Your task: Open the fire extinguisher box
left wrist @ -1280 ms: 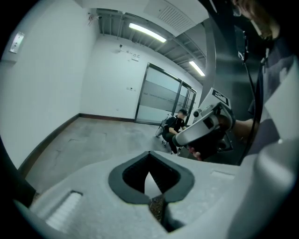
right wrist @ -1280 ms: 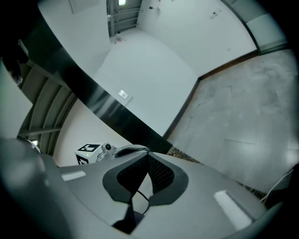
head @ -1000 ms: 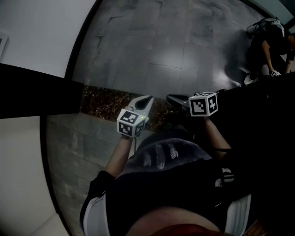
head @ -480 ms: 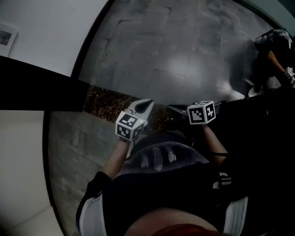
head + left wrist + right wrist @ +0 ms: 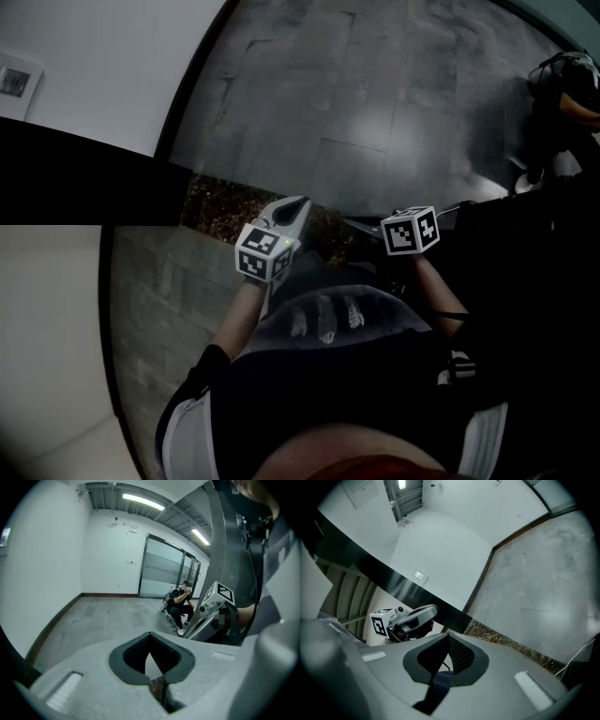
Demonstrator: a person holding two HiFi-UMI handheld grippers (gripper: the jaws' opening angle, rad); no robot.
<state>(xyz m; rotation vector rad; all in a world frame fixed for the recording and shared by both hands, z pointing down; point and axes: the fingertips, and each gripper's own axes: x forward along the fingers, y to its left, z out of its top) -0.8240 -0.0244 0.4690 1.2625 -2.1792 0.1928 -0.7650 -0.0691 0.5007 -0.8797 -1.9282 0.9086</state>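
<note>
The left gripper (image 5: 150, 635) and right gripper (image 5: 449, 636) hang over the grey floor (image 5: 375, 112), jaws pressed together.

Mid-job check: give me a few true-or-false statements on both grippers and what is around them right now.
1. The grey left gripper has its jaws together with nothing between them. True.
2. The grey right gripper is clamped on a red handle. False: its jaws are together and empty.
3. A seated person in dark clothes shows in the left gripper view. True.
4. An open fire extinguisher box stands on the grey tiled floor. False: no such box shows in any view.
</note>
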